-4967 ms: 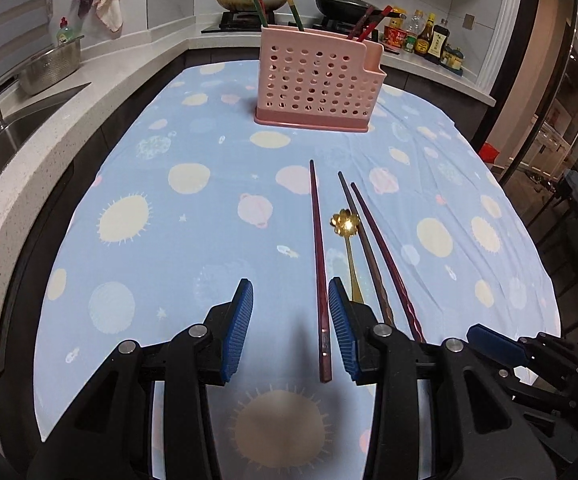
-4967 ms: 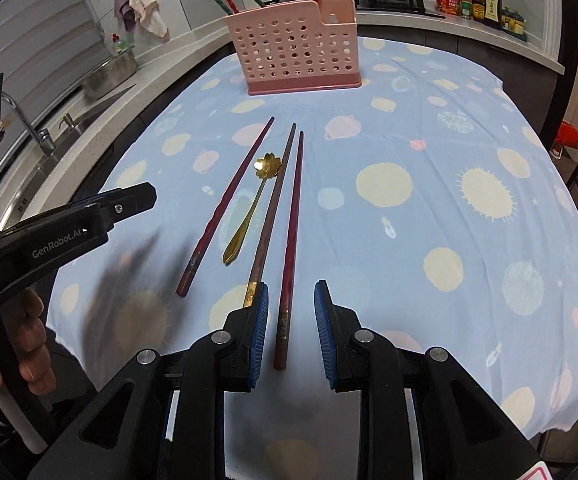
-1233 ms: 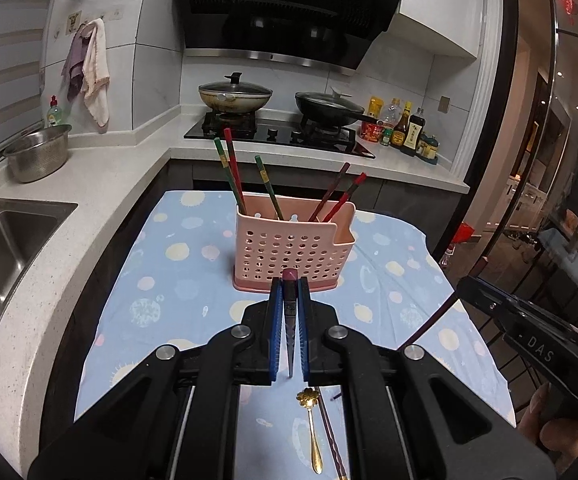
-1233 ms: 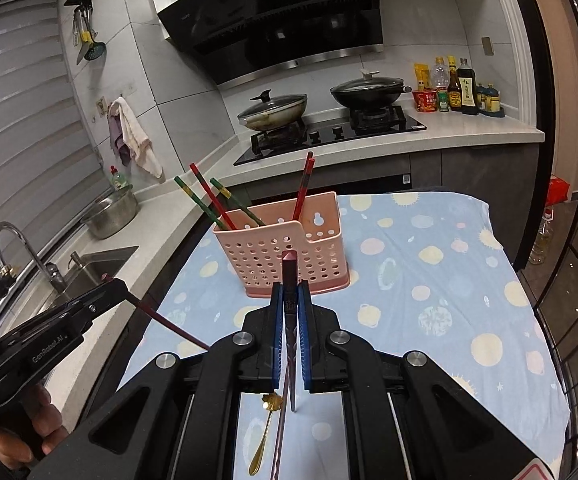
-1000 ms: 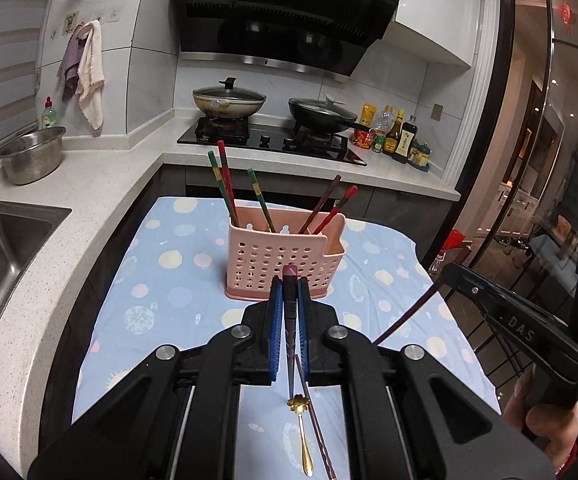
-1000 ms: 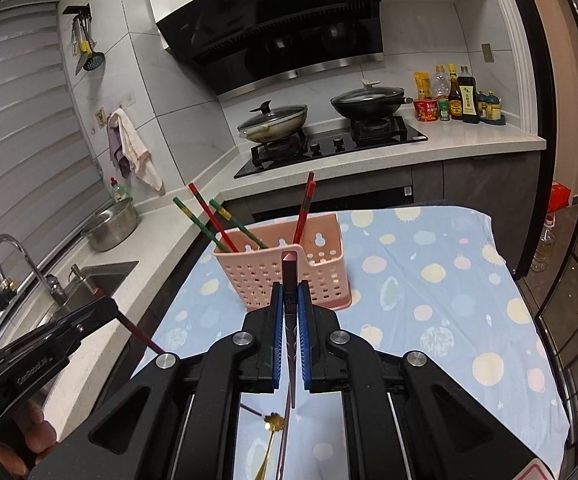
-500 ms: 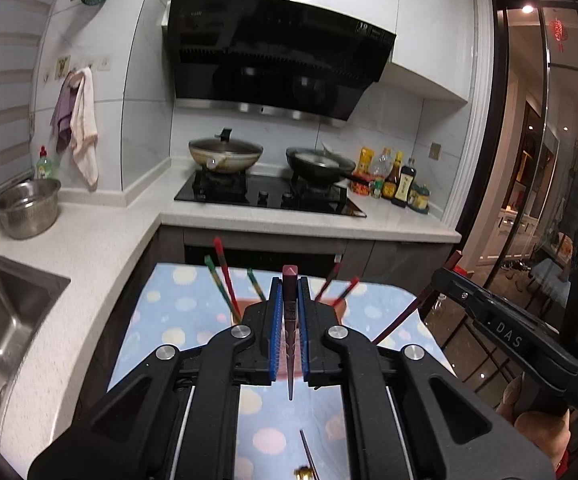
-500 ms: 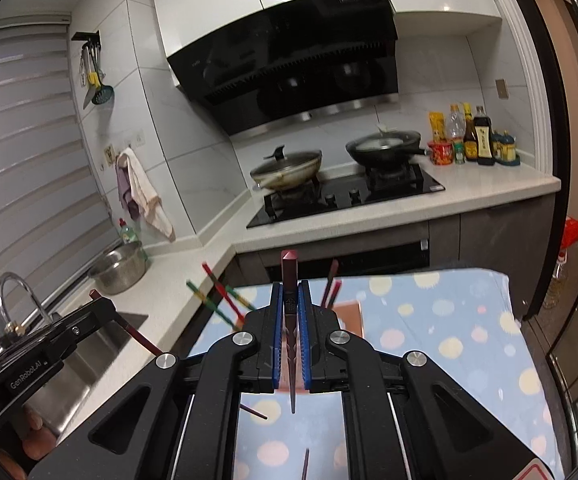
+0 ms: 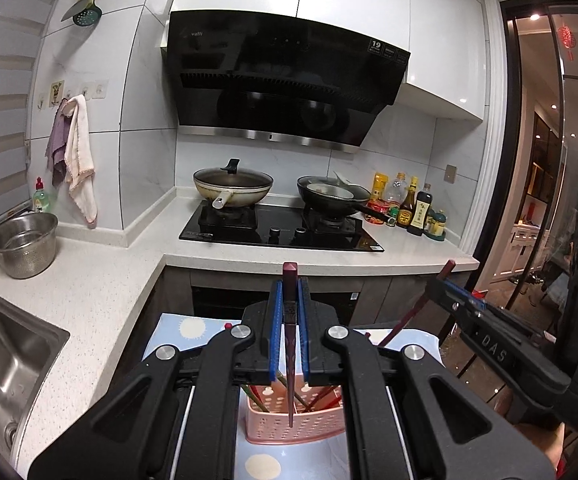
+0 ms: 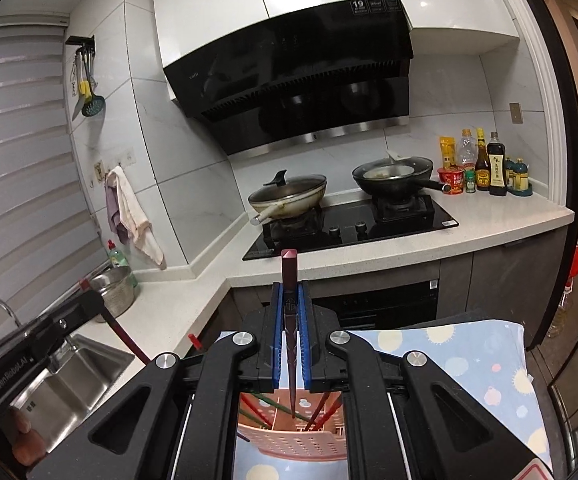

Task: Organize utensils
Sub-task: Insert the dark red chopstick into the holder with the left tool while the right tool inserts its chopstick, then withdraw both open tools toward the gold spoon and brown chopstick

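The kitchen counter and stove fill more of both views than a second ago. The left gripper [image 9: 288, 334] and right gripper [image 10: 290, 334] each clamp a dark red chopstick [image 9: 289, 322] [image 10: 290, 312] above the pink holder [image 9: 295, 426], now raised higher.

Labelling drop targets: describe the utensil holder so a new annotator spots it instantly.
Start at the black range hood and drop past the stove to the blue dotted tablecloth. The pink perforated basket stands there, below the grippers' view, with chopsticks leaning inside. It is the only pink, hole-punched container in sight.
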`<state>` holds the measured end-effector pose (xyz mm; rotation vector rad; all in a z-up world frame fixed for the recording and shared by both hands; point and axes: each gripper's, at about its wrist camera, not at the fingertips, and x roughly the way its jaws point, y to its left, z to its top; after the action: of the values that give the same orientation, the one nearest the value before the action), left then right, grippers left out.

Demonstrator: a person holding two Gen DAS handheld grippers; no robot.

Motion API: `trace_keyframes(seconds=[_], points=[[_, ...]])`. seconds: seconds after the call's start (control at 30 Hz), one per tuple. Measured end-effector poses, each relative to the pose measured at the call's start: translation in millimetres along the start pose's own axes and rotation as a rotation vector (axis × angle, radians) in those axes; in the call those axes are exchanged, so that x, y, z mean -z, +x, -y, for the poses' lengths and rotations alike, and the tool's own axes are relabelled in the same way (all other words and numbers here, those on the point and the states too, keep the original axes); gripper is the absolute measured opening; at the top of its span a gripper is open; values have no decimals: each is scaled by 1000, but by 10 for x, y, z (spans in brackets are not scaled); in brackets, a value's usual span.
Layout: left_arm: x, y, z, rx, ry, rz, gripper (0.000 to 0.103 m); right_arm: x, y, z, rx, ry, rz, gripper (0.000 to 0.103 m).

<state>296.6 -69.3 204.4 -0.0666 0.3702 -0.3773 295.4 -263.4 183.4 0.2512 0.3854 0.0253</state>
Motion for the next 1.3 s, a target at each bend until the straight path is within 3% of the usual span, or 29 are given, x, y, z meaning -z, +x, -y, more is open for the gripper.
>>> trace_keyframes(seconds=[0.27, 0.53, 1.1, 1.23, 1.3], points=[[-61, 287, -80, -4, -7, -16, 7, 177, 347, 22, 7, 0, -66, 8], [-240, 274, -89, 5, 9, 19, 7, 249, 477, 39, 8, 11, -79, 8], [117, 597, -159, -15, -29, -72, 8, 402, 614, 63, 23, -4, -134, 11], [180, 625, -177, -35, -35, -81, 29, 416, 602, 68, 26, 3, -137, 17], [215, 632, -193, -35, -40, -88, 32, 432, 588, 65, 27, -1, -137, 19]])
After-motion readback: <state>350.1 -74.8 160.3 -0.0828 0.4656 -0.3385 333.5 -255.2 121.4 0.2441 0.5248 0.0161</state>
